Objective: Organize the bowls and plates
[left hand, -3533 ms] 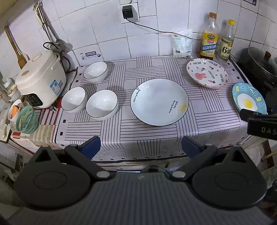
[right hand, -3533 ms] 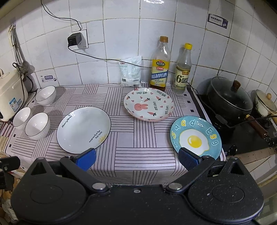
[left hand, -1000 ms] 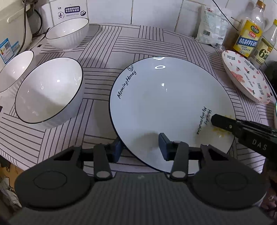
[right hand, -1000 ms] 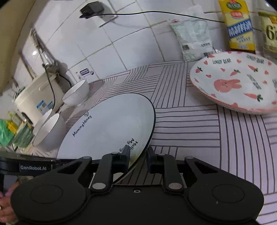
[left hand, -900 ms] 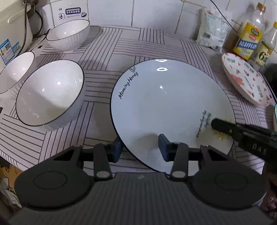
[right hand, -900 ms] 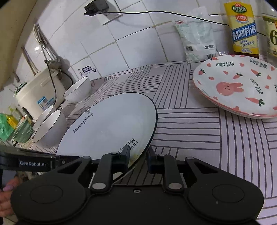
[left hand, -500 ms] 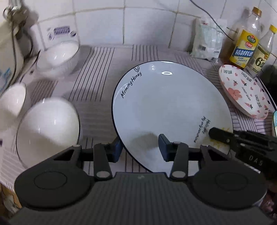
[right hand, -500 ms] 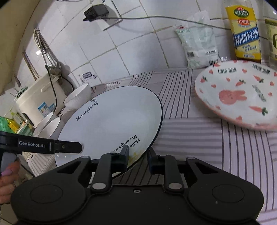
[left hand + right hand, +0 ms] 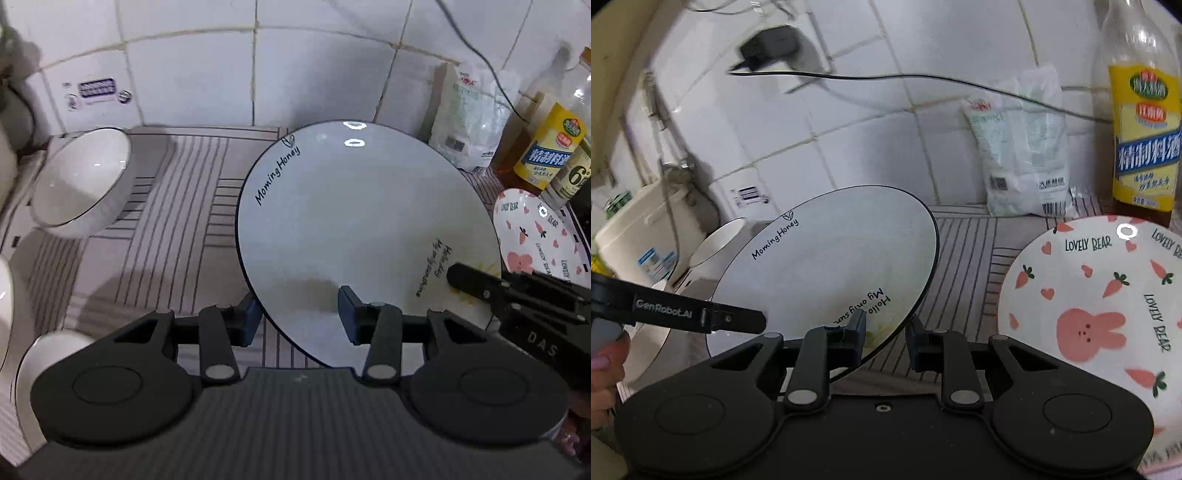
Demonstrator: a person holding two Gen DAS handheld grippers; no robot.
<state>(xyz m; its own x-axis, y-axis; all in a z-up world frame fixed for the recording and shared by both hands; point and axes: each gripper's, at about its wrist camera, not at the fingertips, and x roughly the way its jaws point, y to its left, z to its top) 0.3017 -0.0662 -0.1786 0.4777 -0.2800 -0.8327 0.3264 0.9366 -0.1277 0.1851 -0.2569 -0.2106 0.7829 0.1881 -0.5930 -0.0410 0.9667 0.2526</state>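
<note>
Currently both grippers are on the big white plate [image 9: 365,229], the one lettered "Morning Honey". From the left wrist view, my left hand-held gripper [image 9: 301,317] straddles the plate's near rim at lower centre of frame, fingers either side of the edge, clamped on it. The right hand-held gripper [image 9: 886,328] does the same at the opposite rim, one pad over the plate face, the other under the edge, also gripping it. In the left view the right tool's black arm comes in from the right edge of frame; in the right view the left tool comes in from the left edge.

Plate sits centre frame in both views, tilted, far edge raised toward the tiled wall, above the striped bench [image 9: 173,229].

White bowl [image 9: 79,182] is at left of the left view, tipped on its side against the wall corner; blurred bowl rims show at lower left. Bunny plate [image 9: 1100,314] lies flat on the bench at right of the right view, just beside the white plate. Yellow-label bottle [image 9: 1143,125] and a bag [image 9: 1025,147] stand at the wall, upper right.
</note>
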